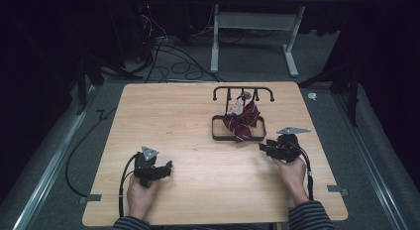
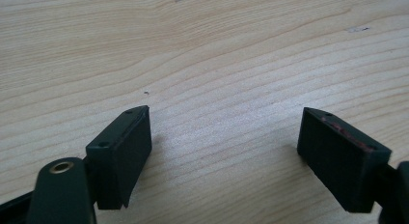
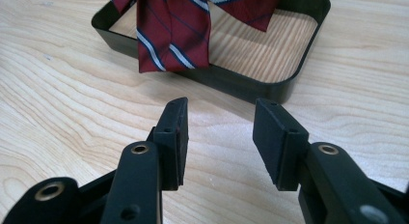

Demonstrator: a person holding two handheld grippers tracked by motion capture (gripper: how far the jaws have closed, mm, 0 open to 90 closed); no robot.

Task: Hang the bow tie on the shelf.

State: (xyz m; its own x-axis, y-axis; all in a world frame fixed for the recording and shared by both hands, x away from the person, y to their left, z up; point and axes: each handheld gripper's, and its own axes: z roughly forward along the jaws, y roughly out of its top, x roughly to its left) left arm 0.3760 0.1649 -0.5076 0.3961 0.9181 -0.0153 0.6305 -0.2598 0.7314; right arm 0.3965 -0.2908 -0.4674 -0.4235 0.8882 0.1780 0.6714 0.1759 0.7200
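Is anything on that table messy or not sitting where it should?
The striped red tie looks untidy: it hangs bunched on the black rack, and one end spills over the rim of the rack's base frame toward the tabletop instead of staying inside it.

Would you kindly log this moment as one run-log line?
left tool: open, over bare table | right tool: open, empty, facing striped tie | tie: draped over black rack

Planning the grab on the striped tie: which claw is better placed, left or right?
Right. The right claw sits just short of the tie on the black rack, jaws open toward it. The left claw is far off over bare table.
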